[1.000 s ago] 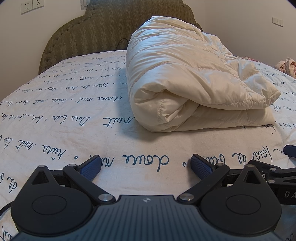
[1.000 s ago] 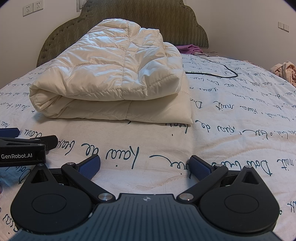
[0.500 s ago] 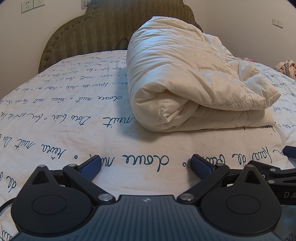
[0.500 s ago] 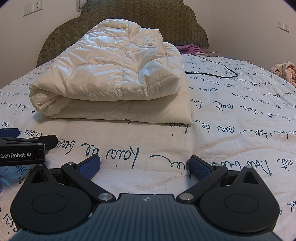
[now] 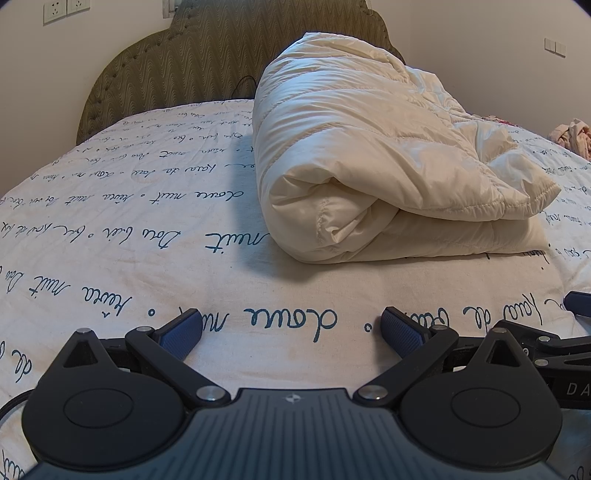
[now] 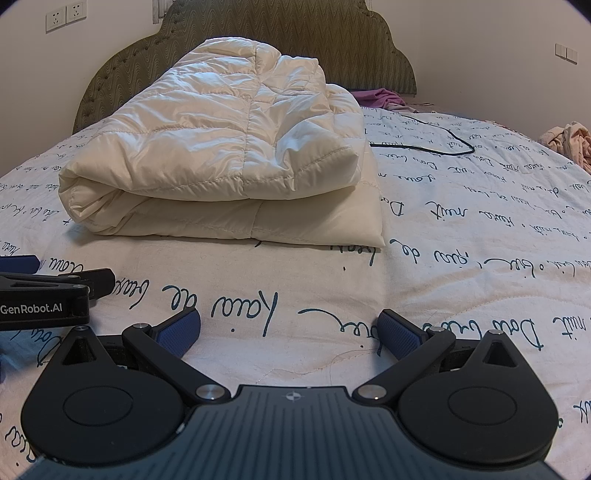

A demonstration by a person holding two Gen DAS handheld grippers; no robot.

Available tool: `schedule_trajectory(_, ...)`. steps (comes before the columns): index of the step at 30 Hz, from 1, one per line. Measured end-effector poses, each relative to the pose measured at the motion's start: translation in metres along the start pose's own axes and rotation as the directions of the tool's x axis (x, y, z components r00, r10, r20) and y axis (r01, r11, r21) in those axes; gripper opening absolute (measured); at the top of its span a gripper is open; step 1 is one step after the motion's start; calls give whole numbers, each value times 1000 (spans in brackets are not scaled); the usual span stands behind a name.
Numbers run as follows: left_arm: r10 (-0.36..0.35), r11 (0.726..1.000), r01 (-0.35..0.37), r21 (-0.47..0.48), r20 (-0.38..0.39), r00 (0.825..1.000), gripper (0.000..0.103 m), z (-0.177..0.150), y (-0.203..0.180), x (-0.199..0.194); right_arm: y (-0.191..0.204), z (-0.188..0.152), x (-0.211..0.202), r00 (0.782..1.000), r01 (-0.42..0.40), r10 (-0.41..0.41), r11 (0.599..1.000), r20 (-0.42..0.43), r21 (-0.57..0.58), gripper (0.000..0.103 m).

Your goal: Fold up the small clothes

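bedroom: bed (image 6: 480, 229), headboard (image 6: 295, 33)

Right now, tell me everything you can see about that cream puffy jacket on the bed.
The jacket is cream, quilted in stitched puffy panels, with a slightly shiny shell. It lies folded over on itself in thick layers, the rounded fold on the left, the open edges on the right. It rests on the sheet printed with blue script, in front of the headboard. Neither gripper touches it.

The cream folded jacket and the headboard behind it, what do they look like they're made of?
The cream jacket looks like thin nylon or polyester shell over puffy filling: slight sheen, stitched quilt lines, soft bulges. The headboard appears upholstered in olive woven fabric with a wavy pattern and stud trim; the exact fibre is unclear.
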State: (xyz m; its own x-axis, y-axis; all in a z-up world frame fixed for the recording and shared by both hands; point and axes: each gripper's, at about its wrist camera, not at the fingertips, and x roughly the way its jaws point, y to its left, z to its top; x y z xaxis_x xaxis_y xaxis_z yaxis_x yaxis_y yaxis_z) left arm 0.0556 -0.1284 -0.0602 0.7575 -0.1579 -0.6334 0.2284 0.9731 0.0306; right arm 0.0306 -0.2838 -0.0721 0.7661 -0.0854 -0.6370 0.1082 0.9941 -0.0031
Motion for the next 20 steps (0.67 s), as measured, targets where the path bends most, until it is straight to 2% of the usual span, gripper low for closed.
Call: schedule_trajectory(20,-12,1000,12,-20,2,1000,103,1,1,0,0,0,0,1000,0,0,1000,0,0,103)
